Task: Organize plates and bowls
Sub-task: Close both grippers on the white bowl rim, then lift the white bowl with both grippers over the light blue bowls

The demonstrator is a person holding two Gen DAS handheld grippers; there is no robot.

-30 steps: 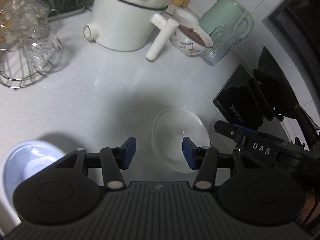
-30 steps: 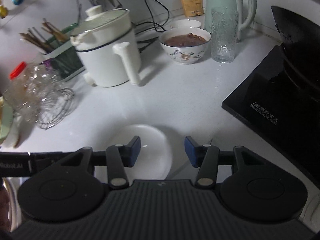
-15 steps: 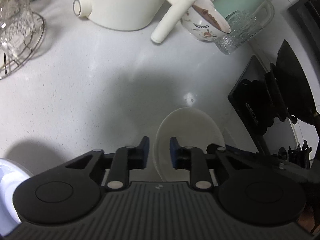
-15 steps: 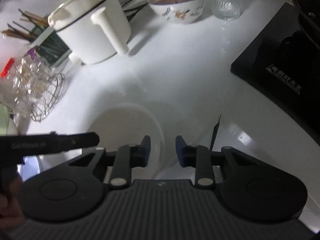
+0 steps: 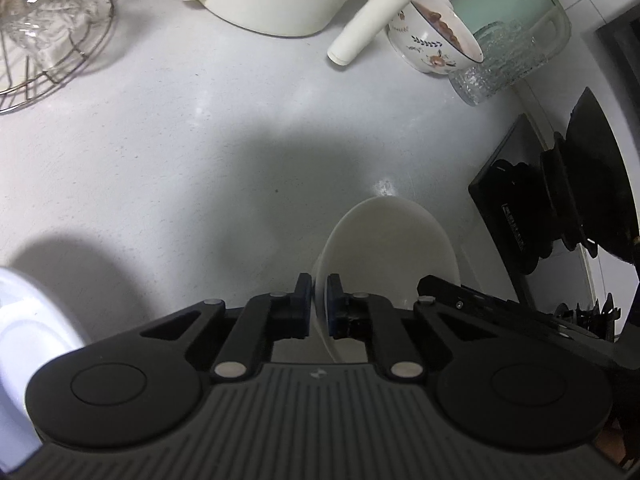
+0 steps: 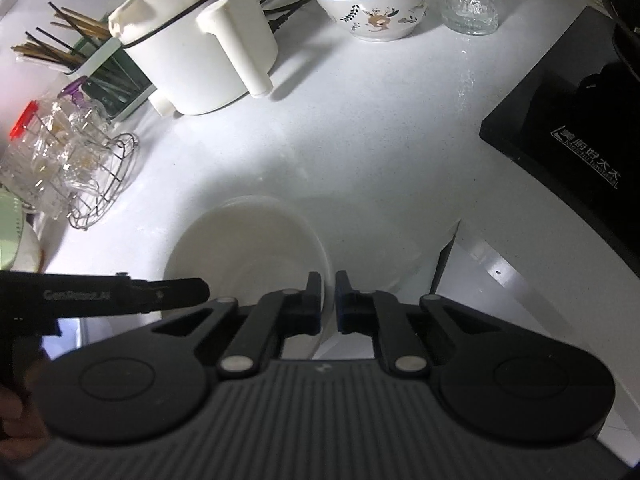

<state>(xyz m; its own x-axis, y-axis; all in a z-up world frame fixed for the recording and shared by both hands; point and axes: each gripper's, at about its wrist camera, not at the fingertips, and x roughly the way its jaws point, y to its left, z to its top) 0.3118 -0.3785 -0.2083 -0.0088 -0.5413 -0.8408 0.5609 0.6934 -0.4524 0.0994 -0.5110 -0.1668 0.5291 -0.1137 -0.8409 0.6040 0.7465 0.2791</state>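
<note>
Now your left gripper [image 5: 319, 306] has its blue pads pinched onto the near-left rim of the white bowl [image 5: 390, 248], one pad inside the wall and one outside. Your right gripper [image 6: 328, 306] is clamped the same way on the opposite rim of that bowl, seen from its own view as a pale shallow basin on the counter [image 6: 360, 140]. Each tool shows at the edge of the other's view, so the two grips face each other across the bowl. Judgement: a two-sided pinch suits a thin, smooth wall that could tip or slip in a single grip.

Whether the base touches the counter or is just raised, cannot tell.

Further out:
- pale blue-white dish [image 5: 28, 328] at your far left, near the counter edge; possibly the stacking spot, uncertain.
- black cooktop [image 6: 568, 136] to the right, near the bowl.
- white electric pot [image 6: 200, 44] at the back, its handle pointing toward you.
- patterned bowl of food [image 6: 376, 8] and a ribbed glass [image 6: 468, 0] behind; leave wide.
- wire basket of glassware [image 6: 80, 168] back left.

Risk, as judged: uneven lift twists the rim out of one grip.
</note>
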